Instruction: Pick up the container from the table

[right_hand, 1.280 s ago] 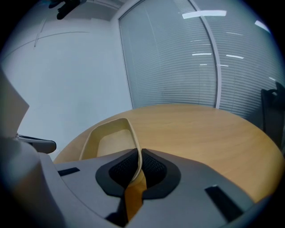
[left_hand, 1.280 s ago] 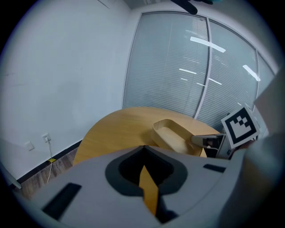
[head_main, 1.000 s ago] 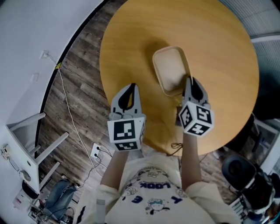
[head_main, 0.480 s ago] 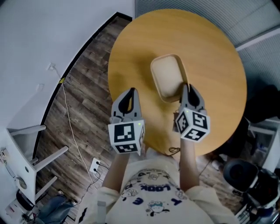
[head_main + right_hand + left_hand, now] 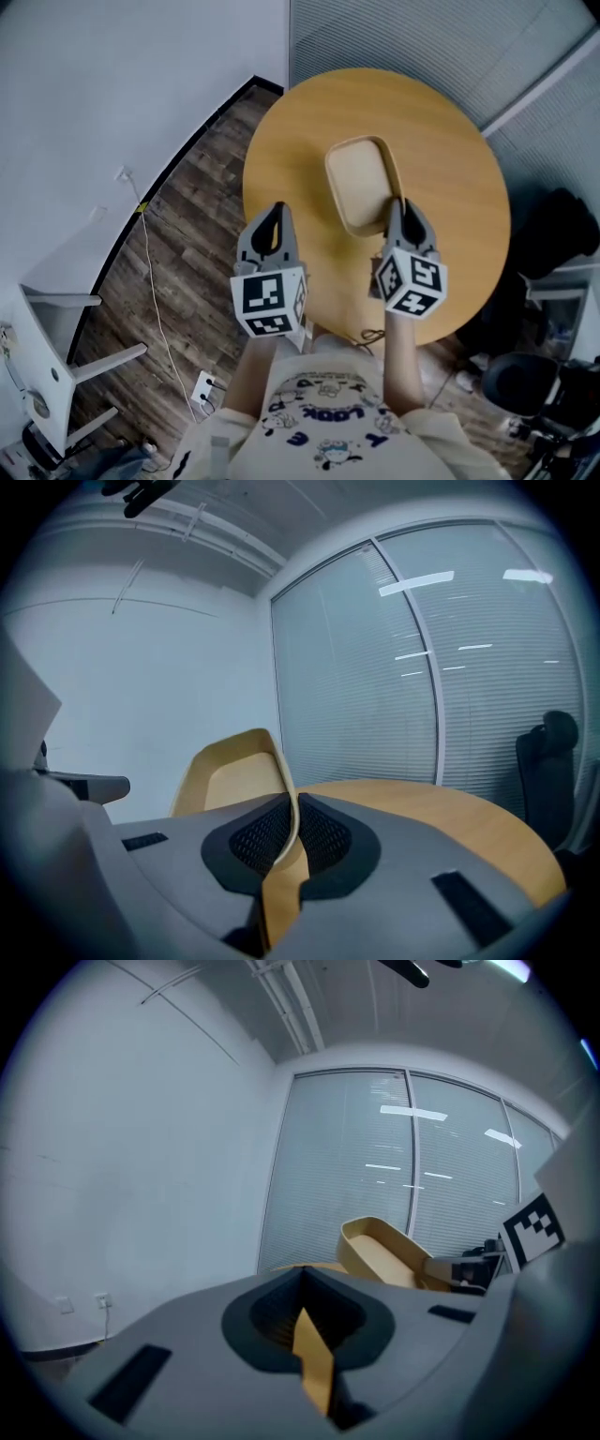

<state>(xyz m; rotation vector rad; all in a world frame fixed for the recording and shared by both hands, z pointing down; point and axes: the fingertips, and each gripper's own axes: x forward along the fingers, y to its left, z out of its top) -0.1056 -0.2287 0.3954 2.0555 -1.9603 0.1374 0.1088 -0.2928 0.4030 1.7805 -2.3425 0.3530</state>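
Your right hand-held gripper is clamped on the container's near-right rim. The container looks tilted just off the worktop, long axis running away from you, while your left hand-held gripper hangs closed and empty, apart on its left.

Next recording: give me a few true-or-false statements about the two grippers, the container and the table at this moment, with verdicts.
1. The right hand-held gripper is shut on the container's near rim. True.
2. The left hand-held gripper also grips the container. False: its jaws are together on nothing, and it is apart from the container.
3. The container is filled with items. False: its inside shows bare.
4. The table has a round wooden top. True.
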